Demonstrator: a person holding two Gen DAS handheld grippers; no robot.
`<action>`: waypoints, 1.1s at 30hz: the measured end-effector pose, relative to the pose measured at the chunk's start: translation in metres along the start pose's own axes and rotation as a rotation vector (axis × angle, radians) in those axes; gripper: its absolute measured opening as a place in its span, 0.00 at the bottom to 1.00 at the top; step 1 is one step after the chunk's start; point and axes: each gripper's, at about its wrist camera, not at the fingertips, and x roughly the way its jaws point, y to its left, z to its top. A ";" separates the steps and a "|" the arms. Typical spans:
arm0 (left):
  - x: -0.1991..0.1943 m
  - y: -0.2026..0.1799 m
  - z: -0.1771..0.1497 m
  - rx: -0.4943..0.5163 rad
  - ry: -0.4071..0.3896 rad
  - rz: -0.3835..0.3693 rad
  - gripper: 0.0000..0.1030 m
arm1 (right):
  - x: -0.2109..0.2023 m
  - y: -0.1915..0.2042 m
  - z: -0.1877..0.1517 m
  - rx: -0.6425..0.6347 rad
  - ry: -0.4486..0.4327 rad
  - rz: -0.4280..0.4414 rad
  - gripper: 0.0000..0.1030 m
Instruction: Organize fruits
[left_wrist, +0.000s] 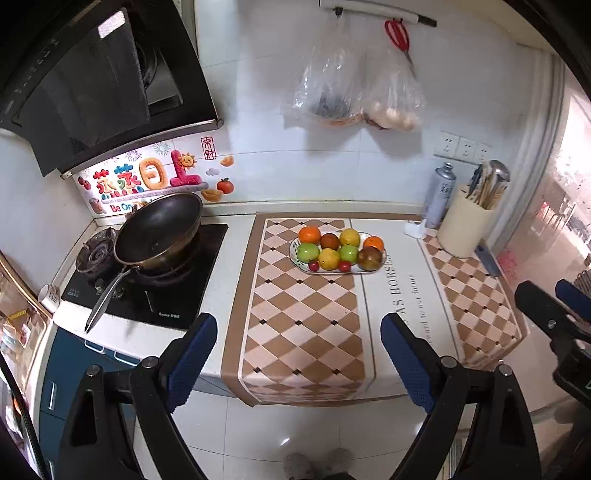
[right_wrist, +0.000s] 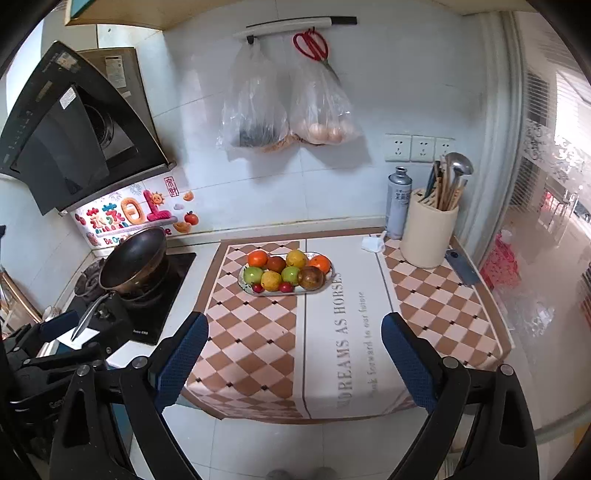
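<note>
A white oval plate (left_wrist: 369, 270) (right_wrist: 242, 282) sits far back on the checkered counter mat, holding several fruits: oranges (left_wrist: 309, 235) (right_wrist: 257, 258), green apples (left_wrist: 308, 252) (right_wrist: 253, 274), yellow fruits (left_wrist: 328, 258) (right_wrist: 271, 280), a dark brown fruit (left_wrist: 370, 258) (right_wrist: 311, 277) and small red ones (left_wrist: 344, 265) (right_wrist: 285, 287). My left gripper (left_wrist: 299, 332) is open and empty, well in front of the counter's near edge. My right gripper (right_wrist: 295, 332) is open and empty, also short of the counter. Each gripper shows at the edge of the other's view.
A black wok (left_wrist: 159, 230) (right_wrist: 133, 260) sits on the stove at left. A cream utensil holder (left_wrist: 466, 225) (right_wrist: 428, 236), a grey can (left_wrist: 439, 195) (right_wrist: 398, 203) and a small white item (right_wrist: 373, 243) stand at back right. Plastic bags (left_wrist: 325, 88) (right_wrist: 255, 114) hang on the wall.
</note>
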 end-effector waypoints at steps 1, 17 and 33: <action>0.004 0.001 0.003 -0.001 0.003 0.002 0.88 | 0.009 0.001 0.005 -0.006 0.005 -0.003 0.94; 0.104 0.007 0.048 -0.001 0.125 0.015 0.88 | 0.140 0.000 0.049 -0.018 0.133 -0.052 0.94; 0.139 0.005 0.062 0.000 0.165 -0.001 0.88 | 0.191 -0.003 0.054 -0.003 0.195 -0.060 0.94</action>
